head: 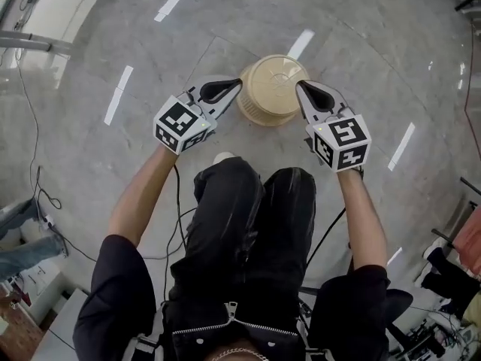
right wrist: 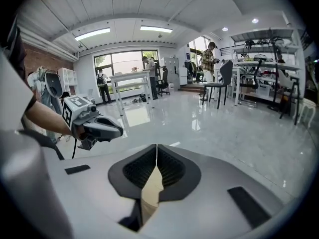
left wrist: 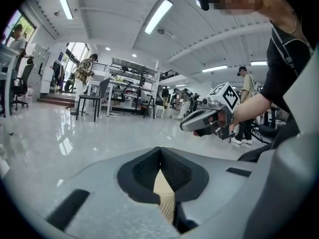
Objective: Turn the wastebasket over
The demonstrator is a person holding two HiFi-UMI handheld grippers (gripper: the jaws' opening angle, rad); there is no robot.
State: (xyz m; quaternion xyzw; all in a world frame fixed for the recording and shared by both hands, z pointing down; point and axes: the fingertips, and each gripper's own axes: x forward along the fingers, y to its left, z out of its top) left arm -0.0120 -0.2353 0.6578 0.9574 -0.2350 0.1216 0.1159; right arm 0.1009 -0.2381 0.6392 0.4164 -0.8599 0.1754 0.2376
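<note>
Your left gripper (head: 237, 84) and right gripper (head: 300, 88) meet the tan wastebasket (head: 272, 89) from either side, in the upper middle of the head view. Each gripper's own view shows its dark pads pressed together on a thin strip of the basket's tan wall, so both are pinching it.

Just below the basket in the frame are your knees in black trousers (head: 252, 216), with a pale shoe tip (head: 223, 157) beside them. A black cable (head: 34, 183) trails down the left edge, well apart from the basket.

The floor (head: 113, 43) is glossy grey stone, with ceiling lights mirrored in it as bright bars.

In the left gripper view a dark chair (left wrist: 93, 99) and cluttered racks (left wrist: 130, 81) stand far back at middle left, with people (left wrist: 87, 69) among them. In the right gripper view a white table (right wrist: 130, 86) stands before large windows (right wrist: 124, 62) at upper middle, and a chair (right wrist: 219, 86) and shelving (right wrist: 264, 59) stand at the right.
</note>
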